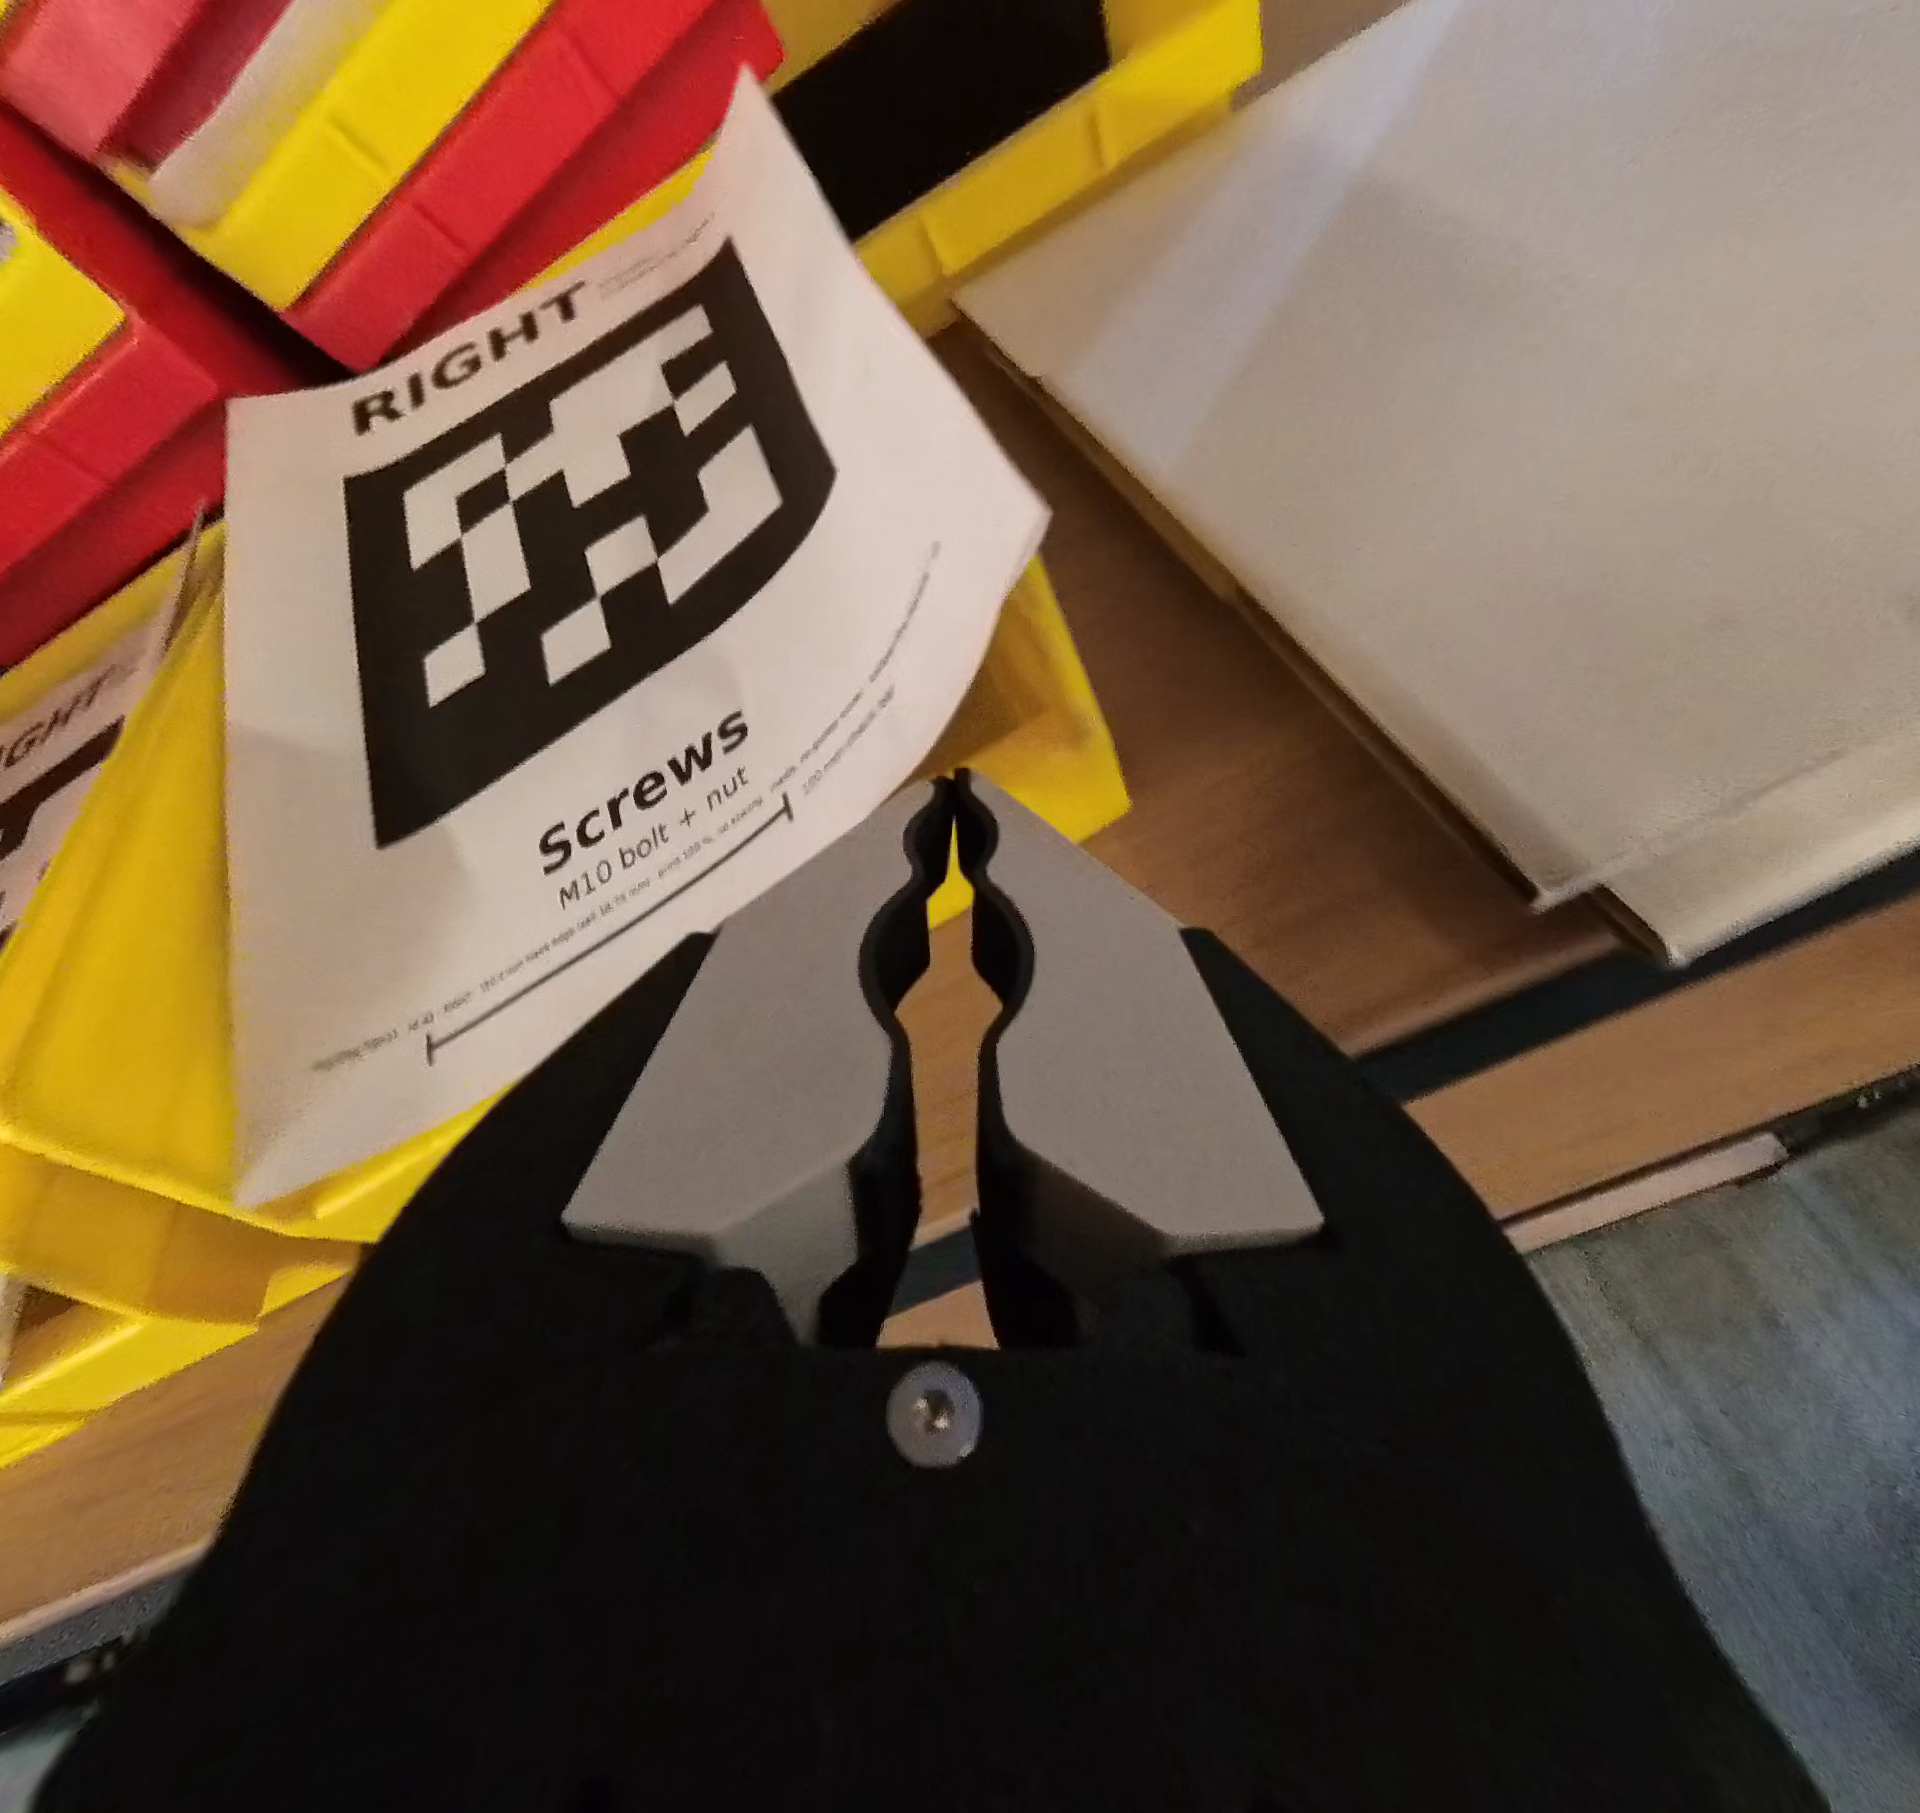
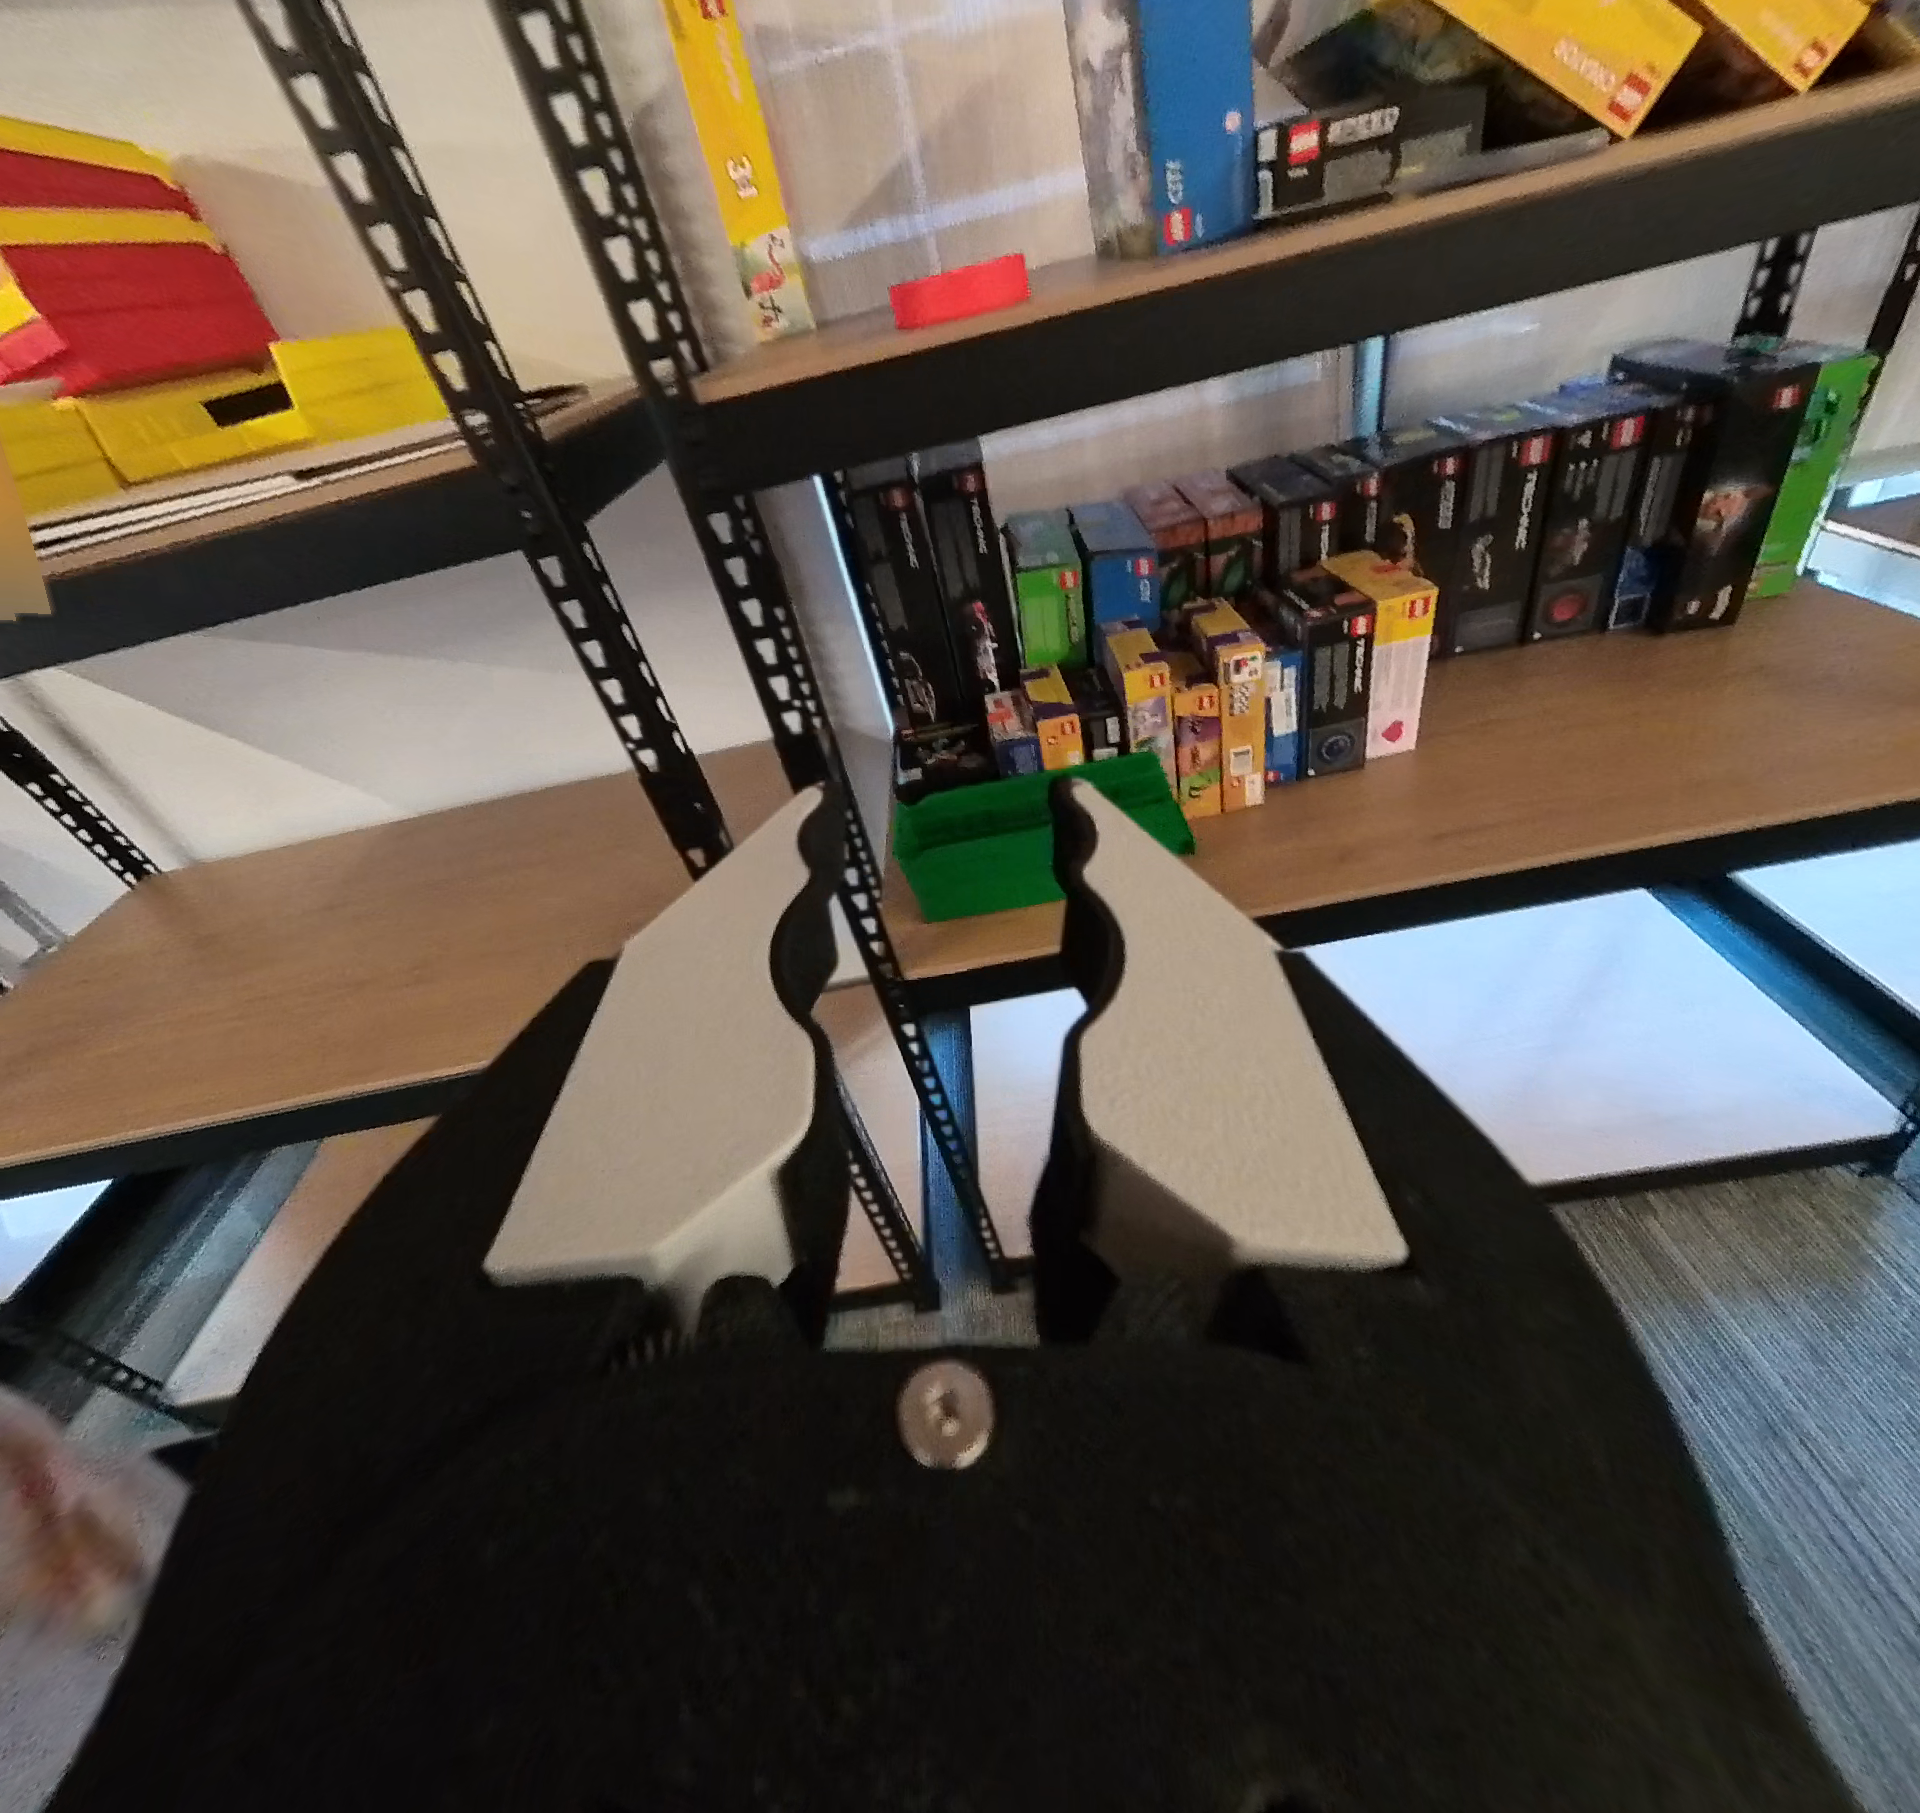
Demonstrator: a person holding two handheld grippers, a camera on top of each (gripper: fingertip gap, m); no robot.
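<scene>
Left tool (image 1: 954,795): paper sheet (image 1: 582,620) just ahead-left of tips, draped over bin (image 1: 104,932); stacked bins (image 1: 395,101) behind it; flat boards (image 1: 1507,413) ahead-right on shelf (image 1: 1247,932).
Right tool (image 2: 940,807): shelf upright (image 2: 727,558) ahead between fingers; tray (image 2: 977,859) beyond right tip; boxes (image 2: 1351,600) behind tray.

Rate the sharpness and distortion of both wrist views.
Left wrist view: left gripper crisp, paper sheet mildly smeared, red and yellow bins blurred. Right wrist view: right gripper sharp, shelf uprights bowed by the wide lens, boxes soft.
</scene>
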